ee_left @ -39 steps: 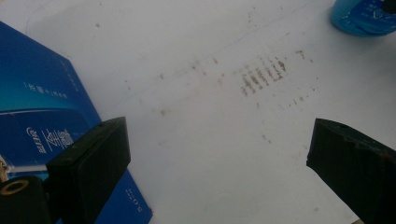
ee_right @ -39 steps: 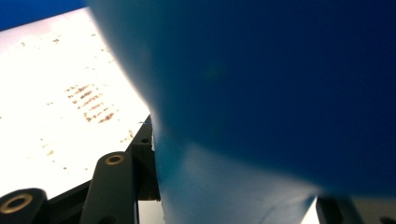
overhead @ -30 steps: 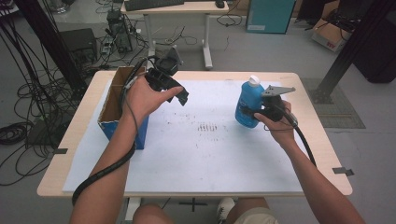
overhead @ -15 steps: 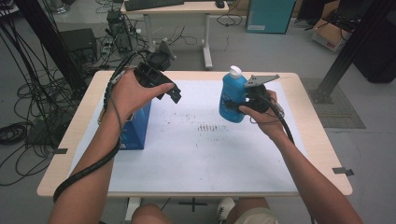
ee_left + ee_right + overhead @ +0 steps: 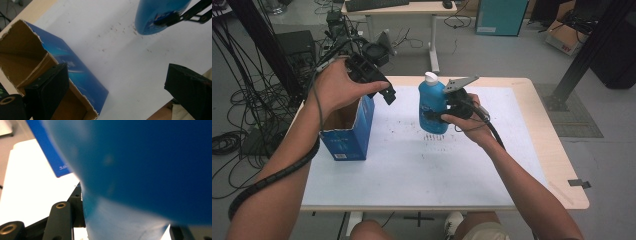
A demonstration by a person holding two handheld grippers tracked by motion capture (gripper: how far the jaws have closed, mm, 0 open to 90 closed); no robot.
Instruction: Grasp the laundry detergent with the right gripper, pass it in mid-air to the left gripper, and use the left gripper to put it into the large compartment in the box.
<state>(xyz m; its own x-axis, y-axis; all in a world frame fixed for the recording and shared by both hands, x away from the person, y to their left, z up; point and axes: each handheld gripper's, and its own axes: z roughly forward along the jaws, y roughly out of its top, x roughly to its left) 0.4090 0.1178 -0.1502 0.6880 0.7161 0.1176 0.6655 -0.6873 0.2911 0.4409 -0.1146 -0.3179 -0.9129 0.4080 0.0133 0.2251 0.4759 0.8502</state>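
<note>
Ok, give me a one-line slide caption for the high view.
Right claw carries a blue bottle above the table toward an open blue box; open left claw hovers over it.

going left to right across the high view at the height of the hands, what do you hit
blue cardboard box with its top open → left gripper, jaws apart with nothing between them → blue bottle with a white cap → right gripper, shut on the bottle and holding it upright off the table

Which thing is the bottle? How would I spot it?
Look at the white table, just right of the open blue cardboard box. The blue bottle is held above it in the right gripper. Its white cap is what sets it apart.
</note>
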